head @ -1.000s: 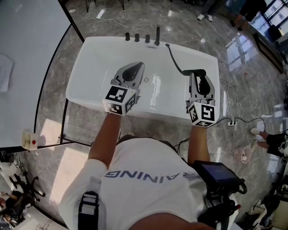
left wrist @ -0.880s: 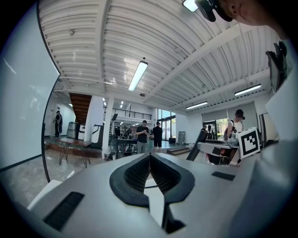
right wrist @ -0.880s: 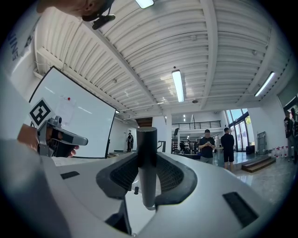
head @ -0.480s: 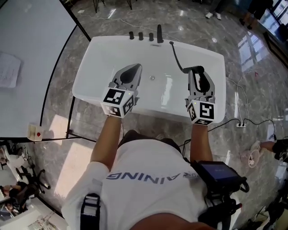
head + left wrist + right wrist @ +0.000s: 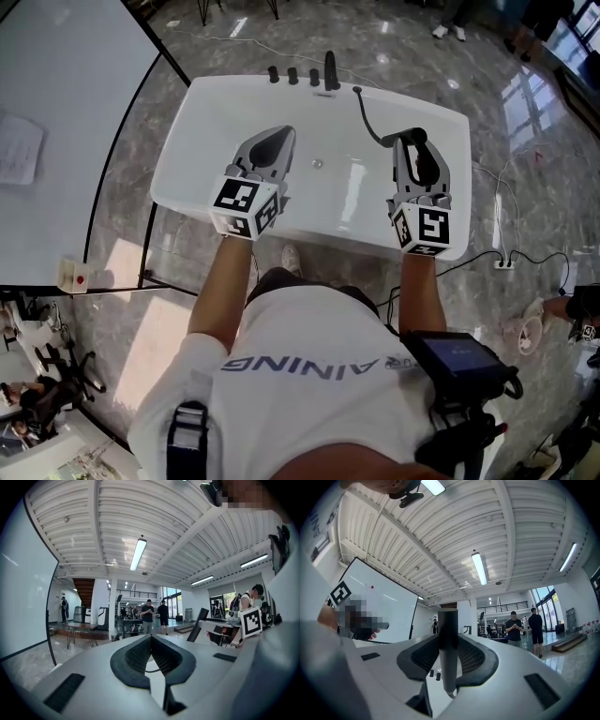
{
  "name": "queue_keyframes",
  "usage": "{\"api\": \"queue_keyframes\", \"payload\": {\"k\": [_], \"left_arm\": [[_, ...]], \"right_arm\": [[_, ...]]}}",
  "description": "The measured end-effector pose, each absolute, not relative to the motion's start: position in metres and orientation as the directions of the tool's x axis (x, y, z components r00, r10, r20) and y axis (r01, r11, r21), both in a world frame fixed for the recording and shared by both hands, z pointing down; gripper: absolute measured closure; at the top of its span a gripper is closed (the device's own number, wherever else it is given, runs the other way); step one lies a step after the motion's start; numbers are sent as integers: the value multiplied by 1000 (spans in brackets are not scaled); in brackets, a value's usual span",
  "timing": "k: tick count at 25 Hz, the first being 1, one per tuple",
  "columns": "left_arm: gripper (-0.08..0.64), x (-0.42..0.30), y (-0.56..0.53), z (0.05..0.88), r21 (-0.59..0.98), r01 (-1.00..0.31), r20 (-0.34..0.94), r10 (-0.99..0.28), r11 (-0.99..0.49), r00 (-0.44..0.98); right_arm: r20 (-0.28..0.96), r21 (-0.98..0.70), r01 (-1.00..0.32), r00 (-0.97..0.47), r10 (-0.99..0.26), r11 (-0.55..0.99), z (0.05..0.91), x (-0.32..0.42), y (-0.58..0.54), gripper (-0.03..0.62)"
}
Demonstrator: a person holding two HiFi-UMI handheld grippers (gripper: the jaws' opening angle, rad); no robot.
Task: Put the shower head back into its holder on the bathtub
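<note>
A white bathtub [image 5: 202, 103] lies below me, with a row of black tap fittings [image 5: 302, 75] on its far rim. My right gripper [image 5: 417, 150] hovers over the tub's right side, shut on the black shower head [image 5: 401, 142]. Its black hose [image 5: 367, 117] runs back to the far rim. In the right gripper view the dark handle [image 5: 449, 644] stands upright between the pads of that gripper [image 5: 449, 651], with the tap fittings [image 5: 435, 674] small behind it. My left gripper [image 5: 284, 131] hangs over the tub's left side, and its jaws [image 5: 151, 638] meet at the tips with nothing in them.
A large white board [image 5: 56, 112] borders the tub on the left, framed by a black bar [image 5: 103, 178]. A power strip and cable [image 5: 504, 264] lie on the marble floor to the right. Several people [image 5: 154, 616] stand far across the hall.
Both grippers have edged a little toward the tub's far rim. The shower head stays in the right gripper. A foot now shows at the tub's near edge.
</note>
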State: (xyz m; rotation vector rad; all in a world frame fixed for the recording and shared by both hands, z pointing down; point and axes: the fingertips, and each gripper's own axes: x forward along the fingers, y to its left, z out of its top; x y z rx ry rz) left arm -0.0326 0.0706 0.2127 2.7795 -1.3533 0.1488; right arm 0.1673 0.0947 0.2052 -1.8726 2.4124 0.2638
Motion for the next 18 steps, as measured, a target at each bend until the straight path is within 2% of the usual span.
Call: {"api": "queue_keyframes", "payload": {"k": [18], "left_arm": [[544, -61, -47, 221, 38, -717, 78, -713, -696, 696]], "right_arm": [[-242, 120, -977, -199, -950, 174, 142, 139, -14, 469]]}}
